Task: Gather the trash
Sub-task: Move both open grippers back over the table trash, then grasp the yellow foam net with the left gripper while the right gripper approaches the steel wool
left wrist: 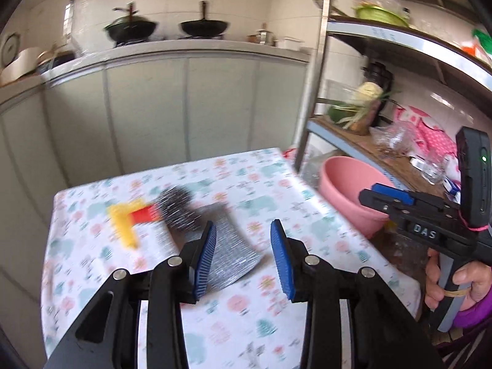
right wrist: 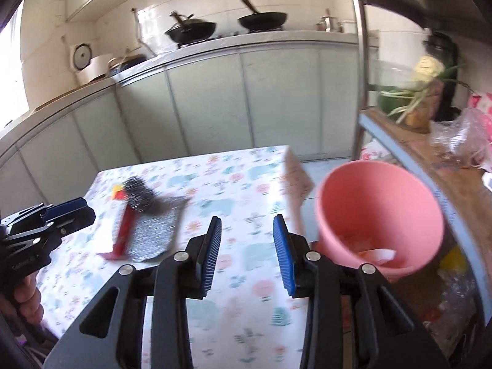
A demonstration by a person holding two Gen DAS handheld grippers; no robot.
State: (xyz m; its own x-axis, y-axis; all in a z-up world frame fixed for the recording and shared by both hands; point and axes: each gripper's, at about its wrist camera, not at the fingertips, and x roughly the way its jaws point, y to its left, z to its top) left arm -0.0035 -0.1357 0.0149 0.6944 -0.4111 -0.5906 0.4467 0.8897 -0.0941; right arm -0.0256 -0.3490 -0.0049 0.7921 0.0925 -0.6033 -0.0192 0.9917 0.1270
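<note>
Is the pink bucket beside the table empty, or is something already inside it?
Not empty. The pink bucket holds pale and orange scraps at its bottom.

Pink bucket [right wrist: 379,212], floral tablecloth [left wrist: 240,313], seemingly silver-grey wrapper [left wrist: 235,253], blue claw pads [left wrist: 281,261]

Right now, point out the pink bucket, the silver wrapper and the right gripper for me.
pink bucket [right wrist: 381,190], right wrist view, on its inner back wall.
silver wrapper [left wrist: 236,255], left wrist view, on the flat foil between the fingers.
right gripper [right wrist: 247,255], right wrist view, midway between its blue fingertips.
</note>
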